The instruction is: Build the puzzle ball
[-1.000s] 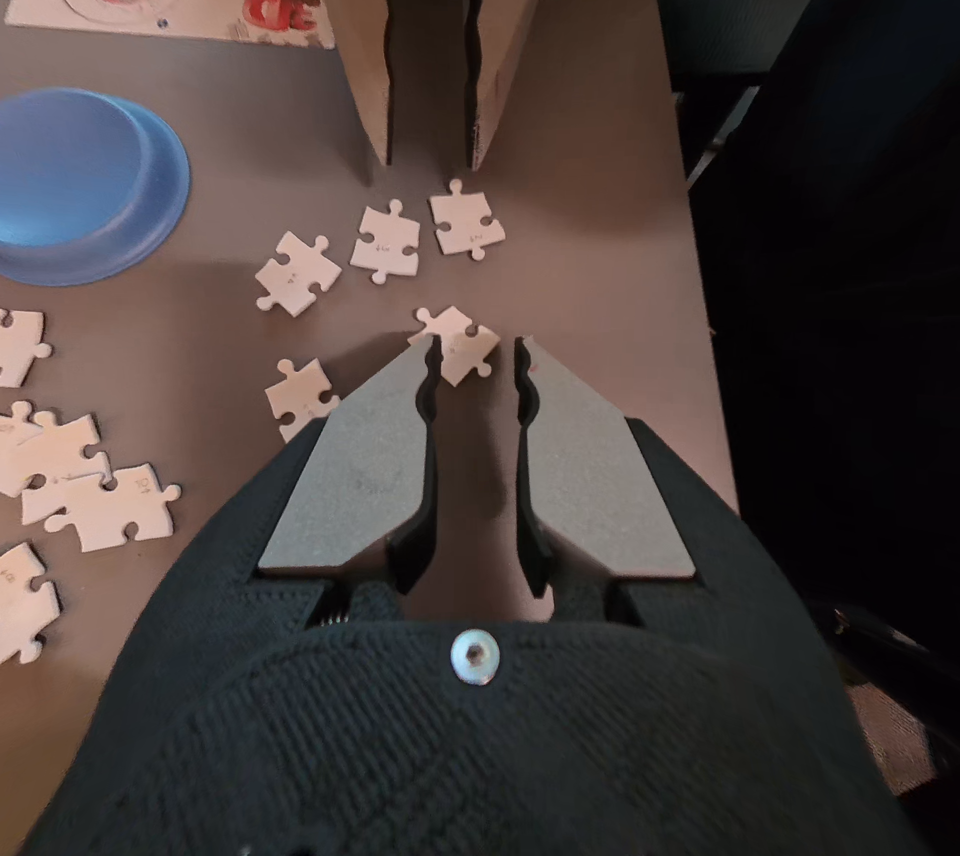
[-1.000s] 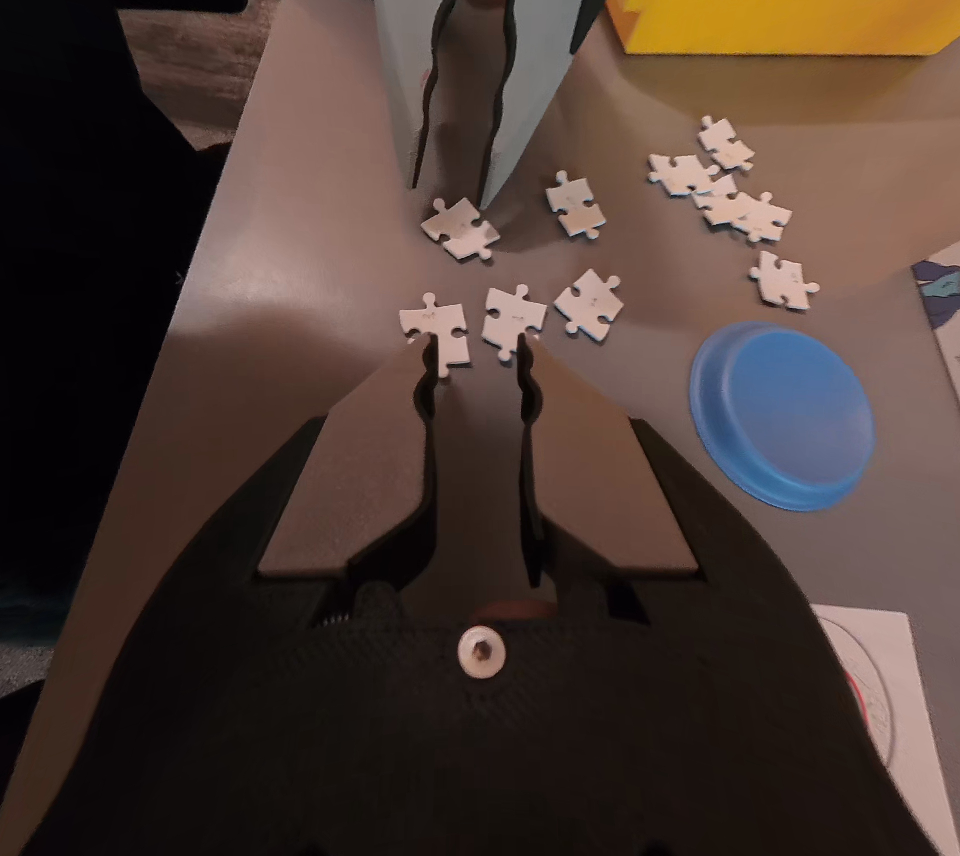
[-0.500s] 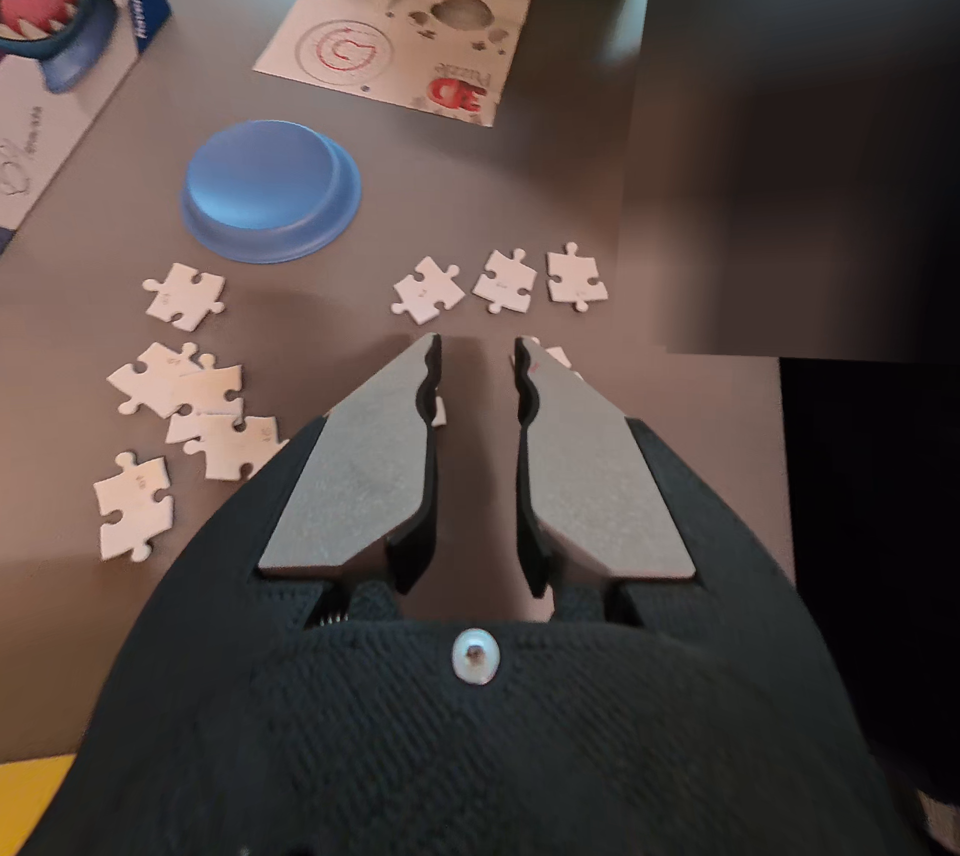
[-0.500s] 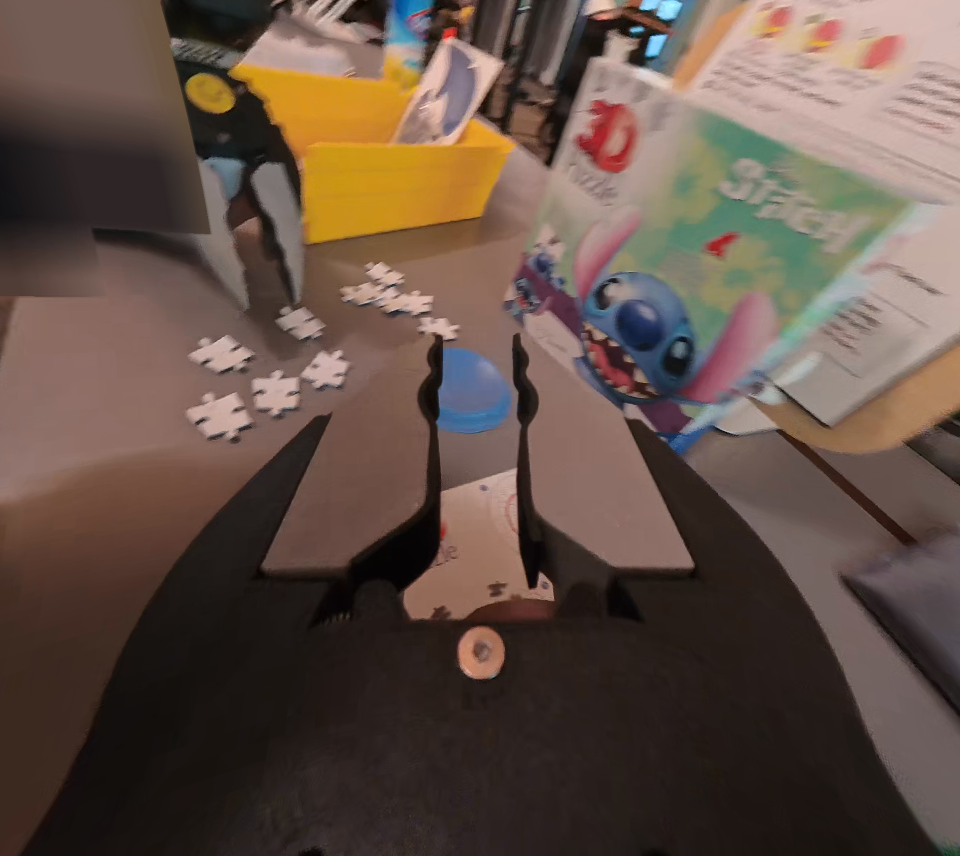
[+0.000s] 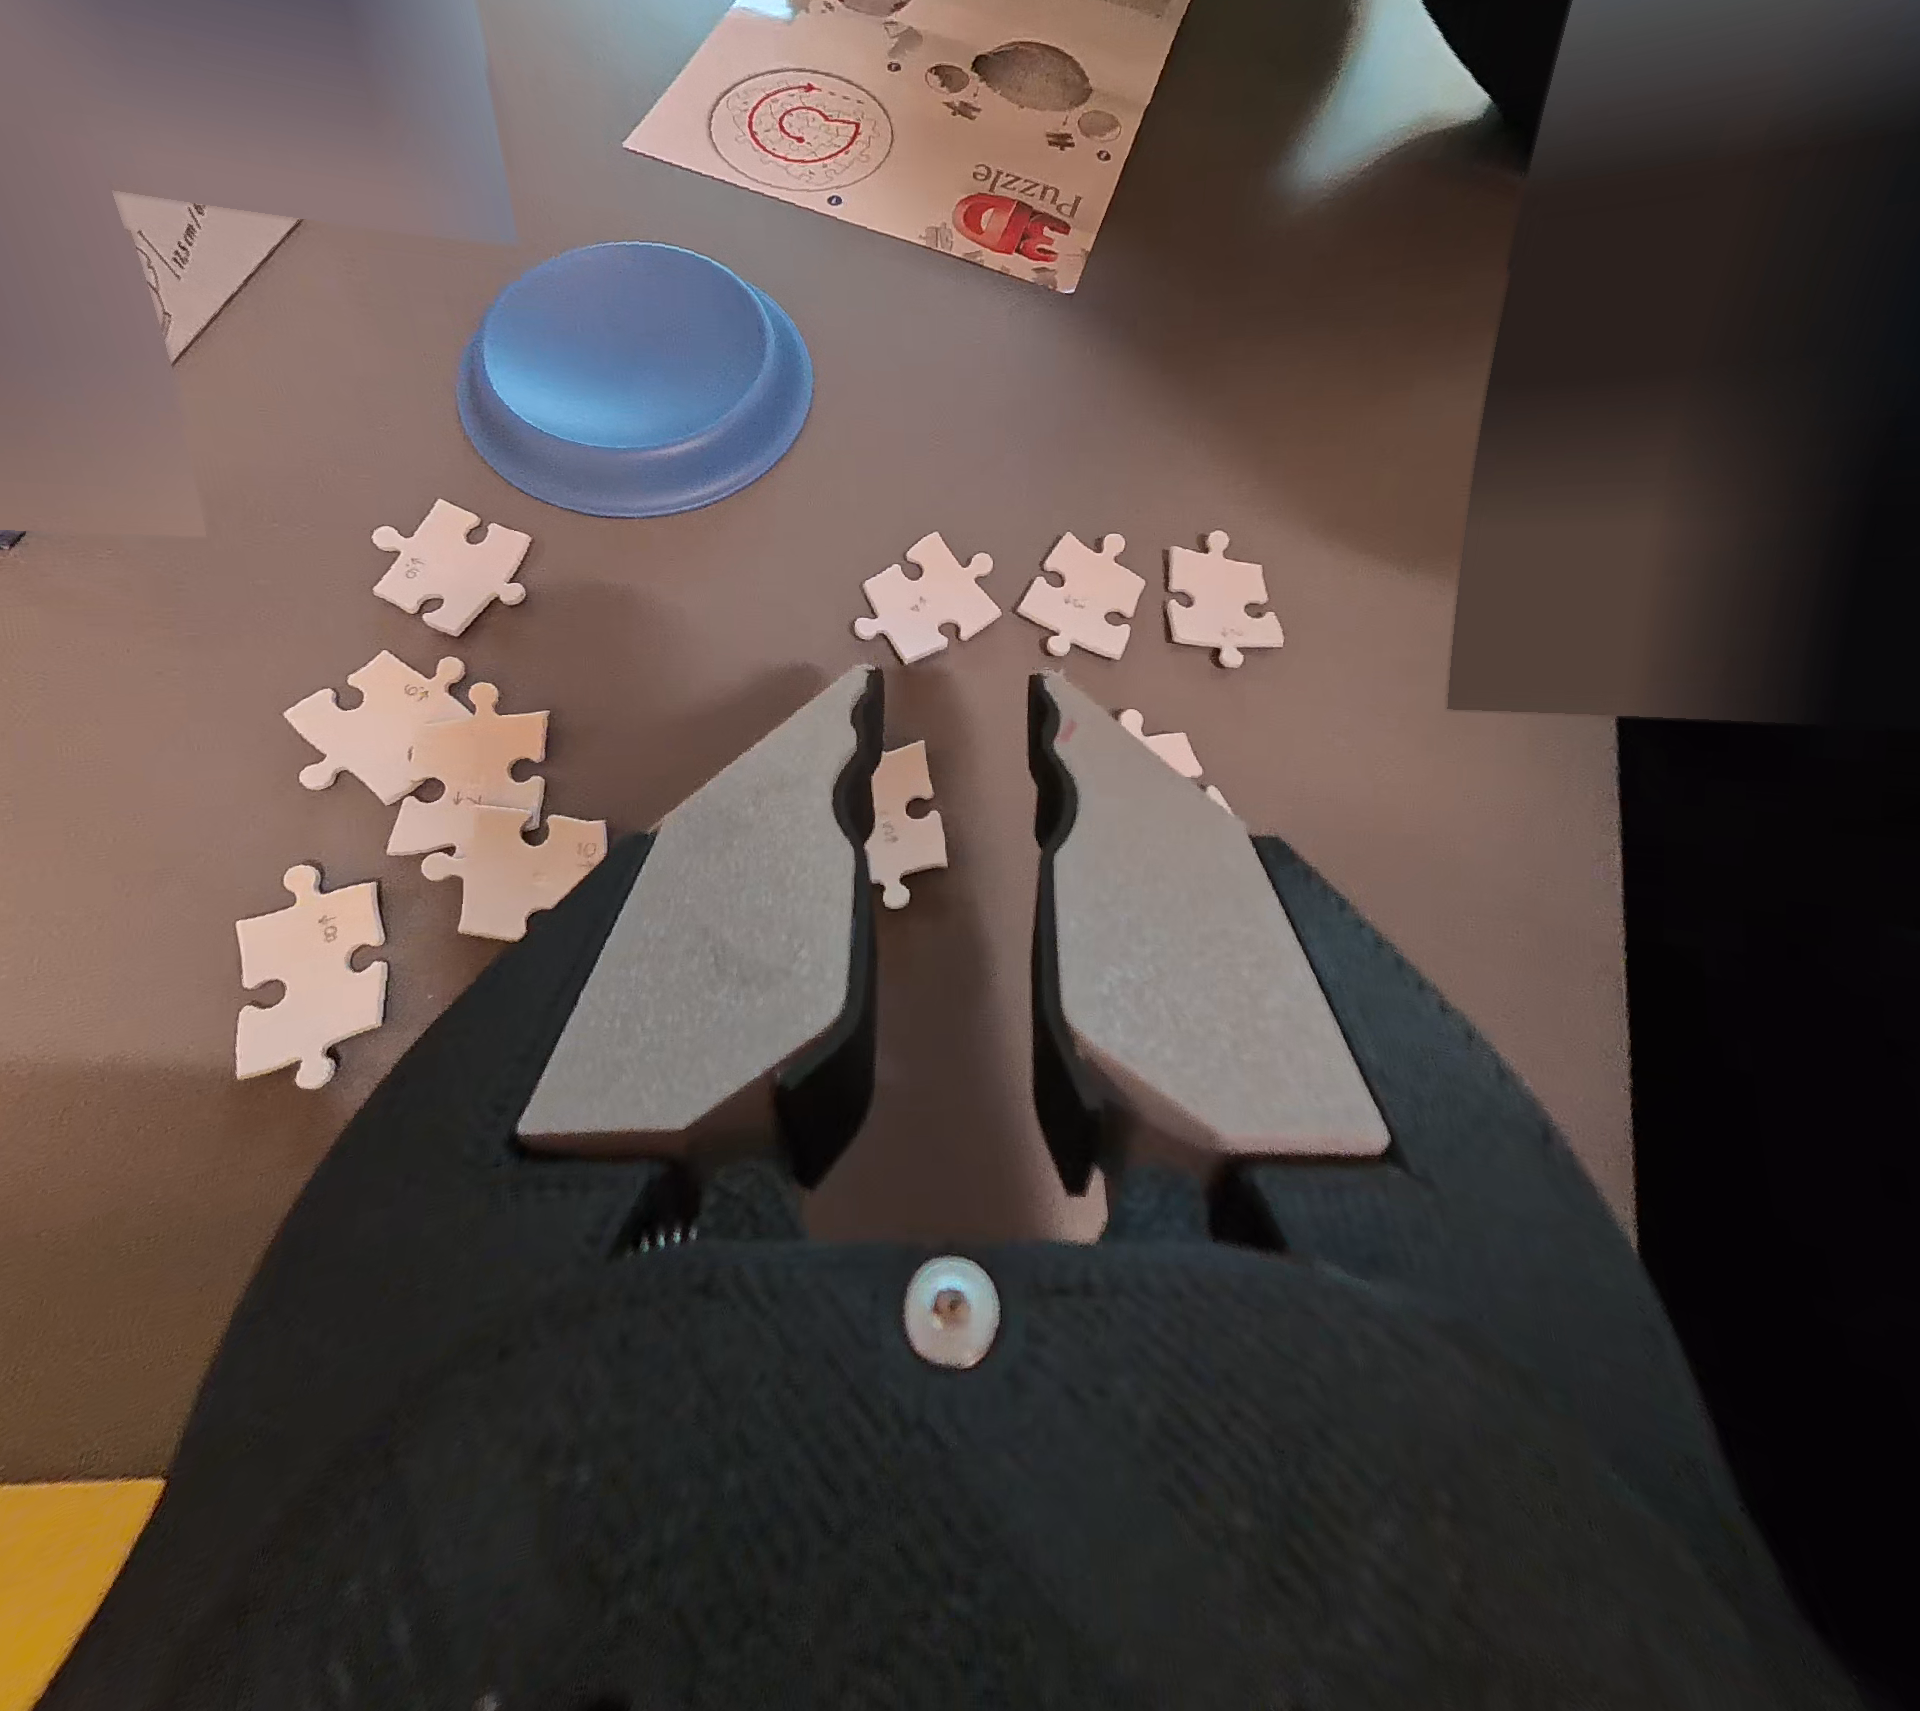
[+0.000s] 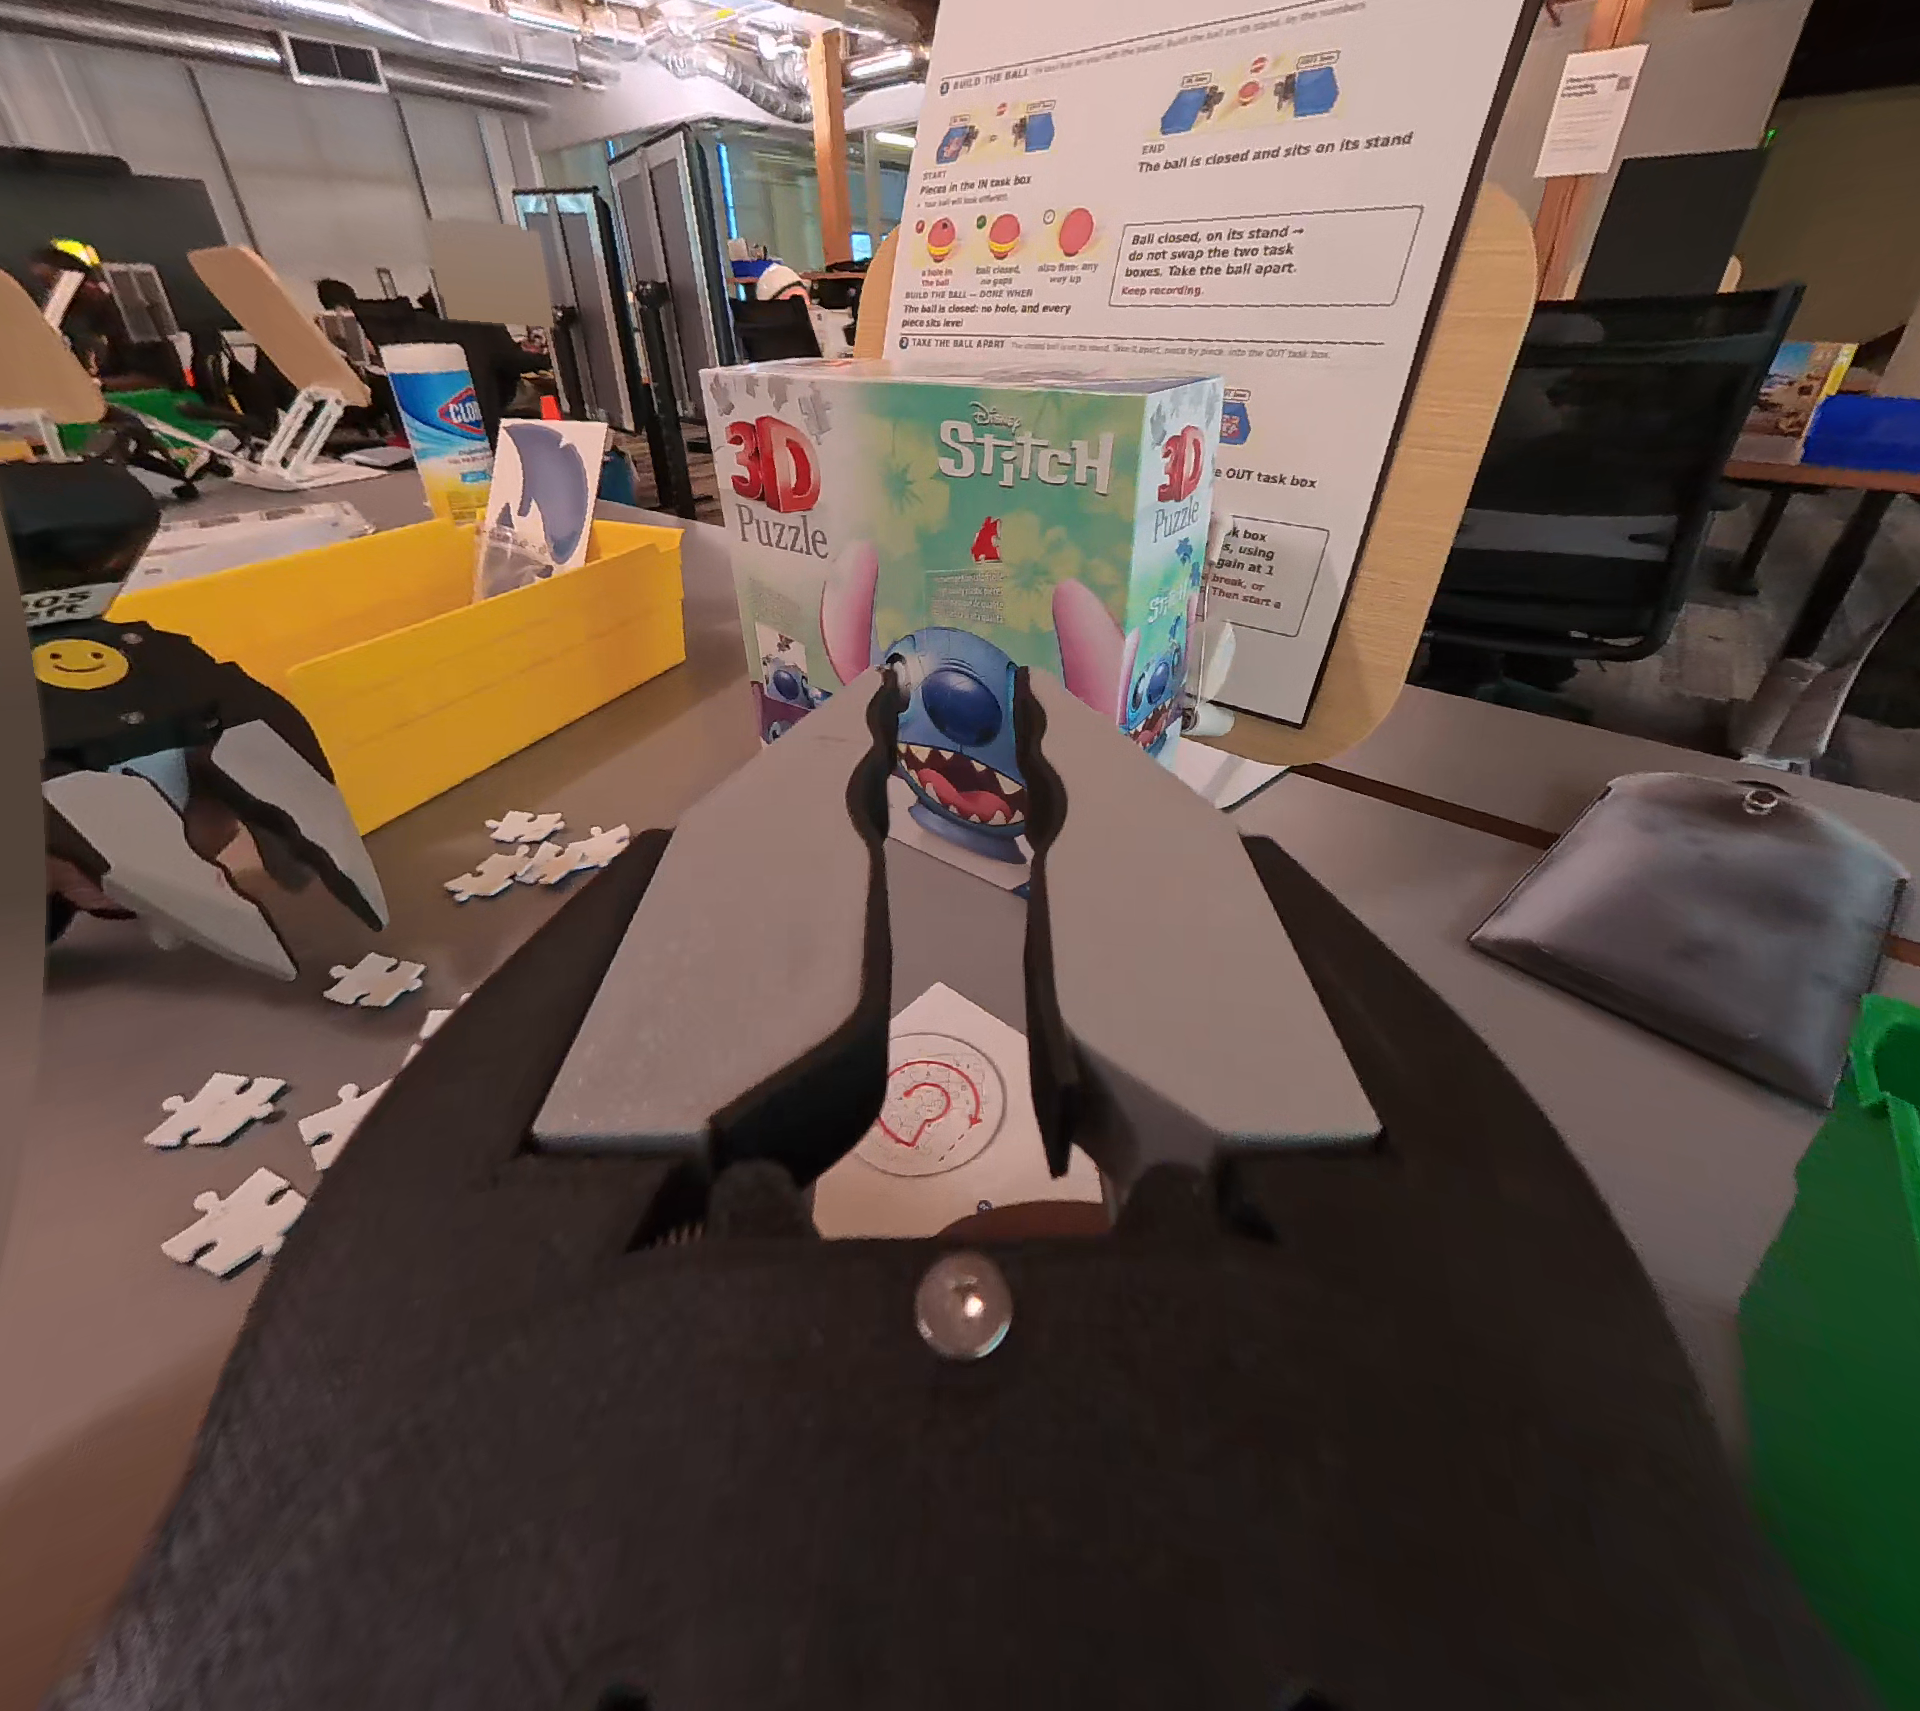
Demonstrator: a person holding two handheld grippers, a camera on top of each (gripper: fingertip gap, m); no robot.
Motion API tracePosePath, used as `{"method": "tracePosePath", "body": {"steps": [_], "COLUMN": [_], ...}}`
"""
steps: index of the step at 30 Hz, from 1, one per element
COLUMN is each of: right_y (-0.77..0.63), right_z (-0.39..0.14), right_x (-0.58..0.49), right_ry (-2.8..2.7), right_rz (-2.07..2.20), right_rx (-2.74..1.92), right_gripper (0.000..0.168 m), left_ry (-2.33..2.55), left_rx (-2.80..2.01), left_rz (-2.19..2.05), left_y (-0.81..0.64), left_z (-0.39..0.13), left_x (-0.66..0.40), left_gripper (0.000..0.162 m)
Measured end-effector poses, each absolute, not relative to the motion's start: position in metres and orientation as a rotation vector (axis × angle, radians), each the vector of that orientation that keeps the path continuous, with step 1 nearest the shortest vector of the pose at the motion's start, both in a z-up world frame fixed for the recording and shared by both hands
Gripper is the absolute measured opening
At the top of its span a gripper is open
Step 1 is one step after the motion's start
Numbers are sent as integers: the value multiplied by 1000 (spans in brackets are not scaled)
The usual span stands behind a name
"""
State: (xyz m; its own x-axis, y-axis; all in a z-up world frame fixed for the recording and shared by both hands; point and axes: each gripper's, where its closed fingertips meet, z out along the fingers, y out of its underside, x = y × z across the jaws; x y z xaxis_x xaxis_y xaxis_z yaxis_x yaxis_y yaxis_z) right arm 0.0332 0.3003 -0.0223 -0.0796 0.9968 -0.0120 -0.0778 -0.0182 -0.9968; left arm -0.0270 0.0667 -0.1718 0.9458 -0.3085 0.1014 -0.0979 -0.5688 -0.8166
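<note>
My left gripper (image 5: 954, 693) hangs over the grey table (image 5: 1195, 435) with its jaws apart and nothing between them but tabletop; one white puzzle piece (image 5: 906, 820) lies flat below the gap, tucked against my left jaw, and a second piece (image 5: 1172, 752) peeps out from behind my right jaw. Just ahead of the tips sits a row of three pieces (image 5: 1075, 596), laid out singly and apart, which I take to be an ordering so each can be pinched cleanly. Off to the left of the jaws a looser heap of pieces (image 5: 447, 788) overlaps itself, harder to grip. Farther ahead and left is the blue stand (image 5: 634, 378), dome up, where I judge the ball must end; beyond it lies the instruction sheet (image 5: 925, 92). My right gripper (image 6: 954, 695) is raised and level, jaws apart and empty, pointing at the puzzle box (image 6: 966, 560), with the same sheet showing low between its fingers. No two pieces are joined as far as I can see, so the build has hardly begun; picking up a flat piece looks like my next concern.
</note>
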Motion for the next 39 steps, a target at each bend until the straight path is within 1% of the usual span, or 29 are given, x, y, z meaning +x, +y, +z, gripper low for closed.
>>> {"method": "tracePosePath", "body": {"steps": [10,33,39], "right_y": [288,285,278], "right_z": [-35,-36,-42], "right_x": [24,24,20], "right_ry": [-1287,-1298,-1340], "right_rz": [1256,1270,1257], "right_rx": [-1118,-1125,-1118], "right_gripper": [19,19,19], "left_ry": [288,284,363], "left_rx": [-2167,-2180,-2213], "left_rz": [-283,-281,-384], "left_y": [66,66,58], "left_z": [-170,-172,-178], "left_x": [-27,-28,-11], "left_gripper": [25,25,25]}}
